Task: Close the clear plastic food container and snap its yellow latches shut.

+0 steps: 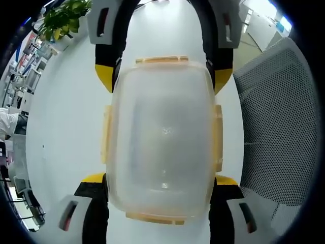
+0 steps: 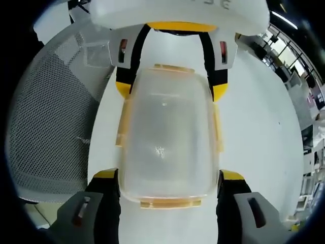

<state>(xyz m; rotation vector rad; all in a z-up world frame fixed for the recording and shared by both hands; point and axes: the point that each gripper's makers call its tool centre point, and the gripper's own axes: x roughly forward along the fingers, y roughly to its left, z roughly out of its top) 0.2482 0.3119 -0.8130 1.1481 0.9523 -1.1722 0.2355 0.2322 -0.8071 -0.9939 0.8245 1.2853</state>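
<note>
The clear plastic container (image 1: 162, 137) with its frosted lid on lies lengthwise between both grippers. Yellow latches show on its ends (image 1: 161, 60) and along its sides (image 1: 106, 134). My left gripper (image 1: 160, 180) straddles its near end, jaws spread wide with a yellow-tipped finger (image 1: 94, 179) against each side. The right gripper (image 1: 162, 76) faces it from the far end and holds the same way. In the right gripper view the container (image 2: 170, 137) sits between the right gripper (image 2: 169, 178) below and the left gripper (image 2: 171, 89) above. Whether the latches are snapped is unclear.
A white table (image 1: 71, 117) lies under the container. A grey mesh chair (image 1: 282, 122) stands beside the table, also seen as the chair (image 2: 51, 127). A green plant (image 1: 63, 18) stands at the table's far corner, with shelves and equipment beyond.
</note>
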